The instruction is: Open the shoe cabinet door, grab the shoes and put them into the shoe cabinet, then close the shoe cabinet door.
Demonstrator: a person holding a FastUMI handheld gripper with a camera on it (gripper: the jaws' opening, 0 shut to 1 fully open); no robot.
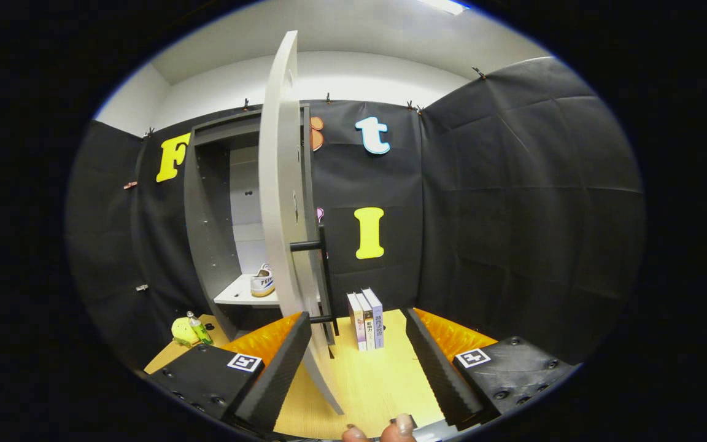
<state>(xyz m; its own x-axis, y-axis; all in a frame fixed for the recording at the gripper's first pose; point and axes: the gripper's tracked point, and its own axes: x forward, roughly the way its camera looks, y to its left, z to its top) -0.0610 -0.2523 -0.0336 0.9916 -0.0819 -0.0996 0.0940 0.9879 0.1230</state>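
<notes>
The grey shoe cabinet [206,215] stands on the wooden table, and its pale door [280,184] is swung open edge-on towards me. A black bar handle [324,279] sits on the door's outer face. A white shoe [262,281] rests on the cabinet's white shelf [237,296], partly hidden behind the door. My gripper [359,350] is open with nothing between its fingers. The door's lower edge runs just inside the left finger [280,368], close to it; whether they touch I cannot tell.
Three books [366,319] stand upright on the table just ahead of the fingers, right of the door. A small green bottle [199,330] and a yellow object [183,331] lie left of the cabinet. A person's fingertips [384,433] show near the table's front edge.
</notes>
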